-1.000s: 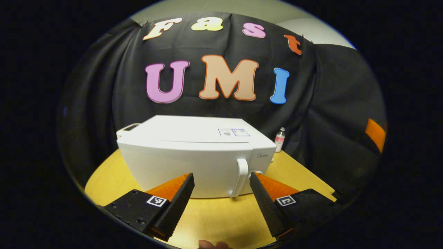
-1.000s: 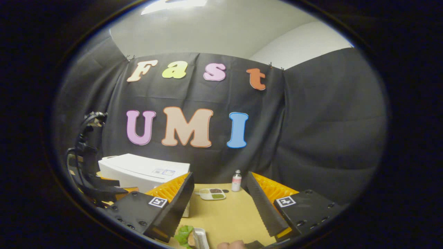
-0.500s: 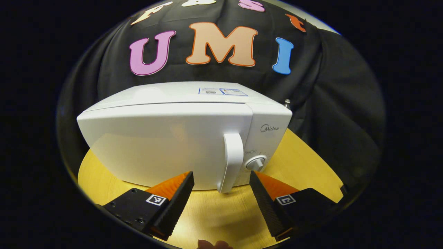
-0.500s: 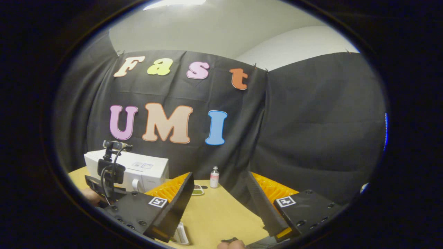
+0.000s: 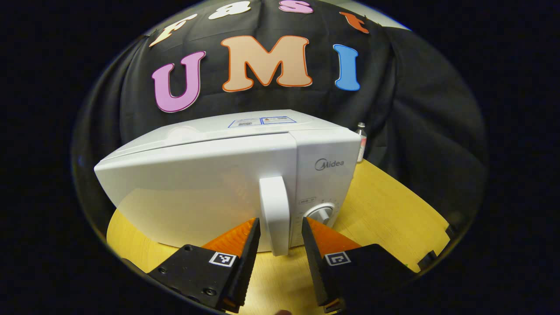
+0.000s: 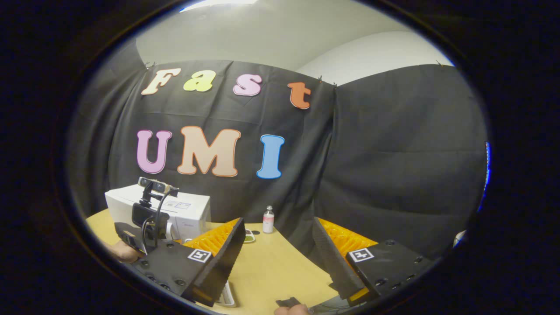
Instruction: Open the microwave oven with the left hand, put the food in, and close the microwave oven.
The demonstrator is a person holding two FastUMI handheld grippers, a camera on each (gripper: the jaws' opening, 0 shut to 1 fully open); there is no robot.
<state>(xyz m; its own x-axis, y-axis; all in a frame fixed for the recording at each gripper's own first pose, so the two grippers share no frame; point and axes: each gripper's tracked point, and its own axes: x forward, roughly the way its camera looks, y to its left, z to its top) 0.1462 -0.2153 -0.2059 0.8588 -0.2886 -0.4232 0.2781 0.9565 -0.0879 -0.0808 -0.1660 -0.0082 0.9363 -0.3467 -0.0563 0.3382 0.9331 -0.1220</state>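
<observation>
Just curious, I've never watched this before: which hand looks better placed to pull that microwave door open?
The left. Its gripper has a finger on each side of the microwave's door handle, not yet clamped. The right gripper hangs open over the table, away from it.

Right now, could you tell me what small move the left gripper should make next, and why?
Probably close the left gripper on the door handle: its fingers already flank the handle with small gaps, and the microwave oven door looks shut.

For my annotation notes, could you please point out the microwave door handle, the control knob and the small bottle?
door handle (image 5: 274, 210), left gripper view, middle of the white bar.
control knob (image 5: 322, 214), left gripper view, its front face.
small bottle (image 6: 268, 220), right gripper view, its body.
</observation>
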